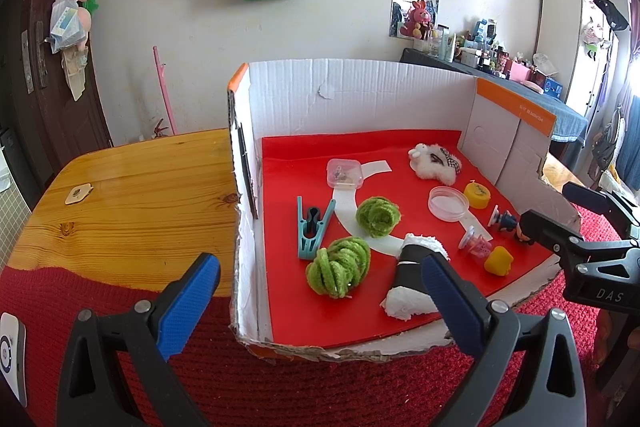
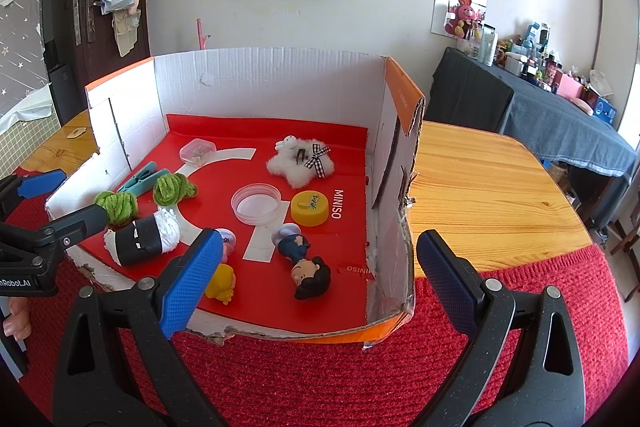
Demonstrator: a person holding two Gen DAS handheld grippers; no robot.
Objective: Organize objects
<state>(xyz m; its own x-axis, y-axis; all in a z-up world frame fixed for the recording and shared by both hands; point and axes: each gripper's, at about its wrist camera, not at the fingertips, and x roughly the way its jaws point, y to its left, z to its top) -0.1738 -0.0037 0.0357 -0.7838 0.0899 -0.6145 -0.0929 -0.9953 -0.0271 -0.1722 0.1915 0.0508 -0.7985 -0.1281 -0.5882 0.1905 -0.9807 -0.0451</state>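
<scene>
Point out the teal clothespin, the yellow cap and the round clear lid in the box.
teal clothespin [image 1: 313,230]: left wrist view, on the middle of its two arms.
yellow cap [image 2: 309,207]: right wrist view, on its flat top face.
round clear lid [image 2: 256,204]: right wrist view, on its see-through centre.

Toys in box [image 2: 264,83] — box on table [image 2: 488,183]
</scene>
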